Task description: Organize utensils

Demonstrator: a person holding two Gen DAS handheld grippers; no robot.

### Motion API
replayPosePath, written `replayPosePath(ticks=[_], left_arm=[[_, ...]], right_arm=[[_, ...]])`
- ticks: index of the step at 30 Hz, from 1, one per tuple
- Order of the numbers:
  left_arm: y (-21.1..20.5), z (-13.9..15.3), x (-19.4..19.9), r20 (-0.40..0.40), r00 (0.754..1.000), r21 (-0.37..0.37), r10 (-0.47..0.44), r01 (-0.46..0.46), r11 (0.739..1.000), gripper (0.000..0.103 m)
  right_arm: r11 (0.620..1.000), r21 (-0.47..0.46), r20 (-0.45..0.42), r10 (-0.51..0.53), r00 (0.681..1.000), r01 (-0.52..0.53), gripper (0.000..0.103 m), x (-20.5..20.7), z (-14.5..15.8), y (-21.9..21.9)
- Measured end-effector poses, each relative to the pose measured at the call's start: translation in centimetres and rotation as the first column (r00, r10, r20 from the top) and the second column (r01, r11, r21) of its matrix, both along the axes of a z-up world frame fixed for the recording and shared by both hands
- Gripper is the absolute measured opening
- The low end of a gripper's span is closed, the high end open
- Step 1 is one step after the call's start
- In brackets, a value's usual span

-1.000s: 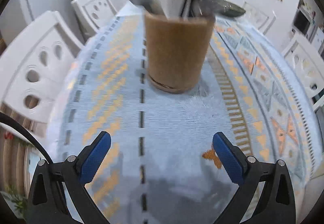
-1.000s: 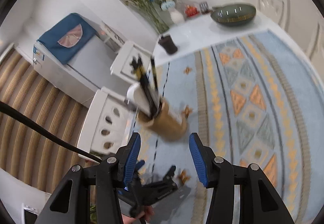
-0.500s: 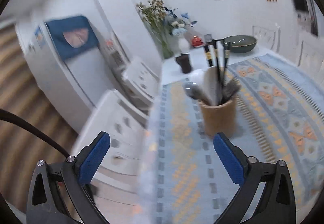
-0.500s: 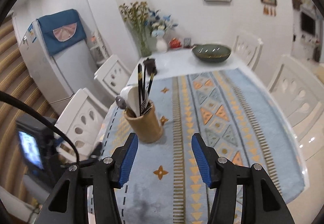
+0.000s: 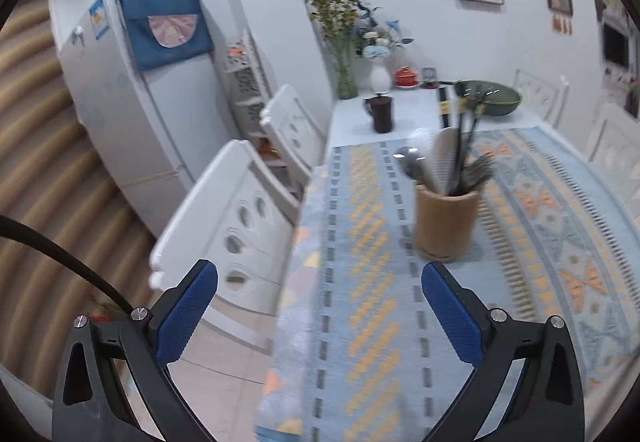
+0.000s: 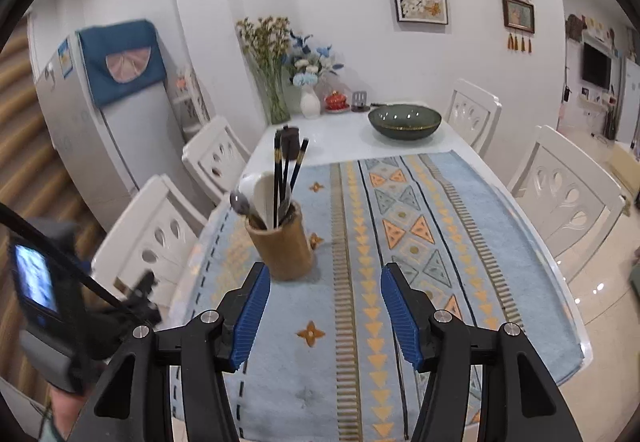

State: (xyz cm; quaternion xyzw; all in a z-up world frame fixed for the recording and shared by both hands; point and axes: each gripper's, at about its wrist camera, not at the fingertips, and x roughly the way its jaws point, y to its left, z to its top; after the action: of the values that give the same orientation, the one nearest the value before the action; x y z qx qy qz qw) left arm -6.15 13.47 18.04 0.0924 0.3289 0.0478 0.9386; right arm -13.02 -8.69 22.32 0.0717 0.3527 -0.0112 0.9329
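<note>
The left view is soft with blur, so the heads of the utensils [image 5: 444, 166] crammed in the wooden holder [image 5: 446, 224] run together; a spoon bowl, a pale spatula and dark chopsticks are about all that reads. Lower left in the right view, a smeared dark device with a lit screen [image 6: 36, 282] is hard to make out, and part of a hand below it is cut off by the frame. The left gripper [image 5: 320, 306] stands wide open with nothing between its blue pads, hanging over the near table edge. The right gripper [image 6: 326, 312] has just been opening and holds nothing, its jaws about half apart above the cloth. The holder stands upright on the blue patterned tablecloth [image 6: 400, 242] near its left side, just beyond the right gripper's left pad. Farther back on the bare white table [image 6: 340, 138] sit a dark green bowl [image 6: 404, 121], a dark mug [image 5: 382, 114] and vases of flowers [image 6: 276, 74]. White chairs [image 6: 560, 194] ring the table; a fridge [image 6: 104, 122] with a blue cover stands left.
</note>
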Motion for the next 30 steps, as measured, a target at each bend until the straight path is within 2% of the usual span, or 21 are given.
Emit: replayPosePath(ticks=[3, 5, 10, 13, 16, 20, 30], left_arm=[[-1.0, 0.3, -0.2, -0.014, 1.0, -0.066, -0.027, 0.026, 0.997, 0.103], [-2.0, 0.7, -0.2, -0.011, 0.999, -0.084, -0.045, 0.044, 0.996, 0.103], [-4.3, 2.2, 0.2, 0.015, 1.0, -0.073, -0.027, 0.028, 0.997, 0.103], [-5.5, 2.3, 1.5, -0.036, 0.999, -0.065, 0.017, -0.02, 0.998, 0.103], [-6.4, 2.0, 2.5, -0.069, 0.998, -0.115, 0.012, -0.02, 0.993, 0.103], [-8.1, 1.2, 3.9, -0.107, 0.994, -0.126, 0.006, -0.019, 0.992, 0.103], [-11.5, 0.3, 6.1, -0.146, 0.989, -0.129, 0.011, -0.03, 0.991, 0.103]], right_arm=[[1.0, -0.015, -0.024, -0.01, 1.0, 0.009, 0.056, -0.1, -0.6, -0.1], [1.0, -0.024, -0.033, -0.017, 0.999, 0.017, 0.056, -0.1, -1.0, -0.2], [0.999, -0.034, -0.063, -0.01, 0.998, 0.008, 0.056, 1.5, -1.8, -0.8], [0.999, -0.051, -0.097, -0.003, 0.995, -0.002, 0.056, 2.6, -2.4, -1.1], [0.999, -0.049, -0.133, 0.003, 0.991, -0.01, 0.056, 3.7, -2.9, -2.1], [0.999, -0.053, -0.172, 0.004, 0.985, -0.013, 0.056, 5.3, -3.8, -3.6], [0.998, -0.064, -0.21, -0.001, 0.978, -0.013, 0.056, 8.9, -5.0, -7.4]])
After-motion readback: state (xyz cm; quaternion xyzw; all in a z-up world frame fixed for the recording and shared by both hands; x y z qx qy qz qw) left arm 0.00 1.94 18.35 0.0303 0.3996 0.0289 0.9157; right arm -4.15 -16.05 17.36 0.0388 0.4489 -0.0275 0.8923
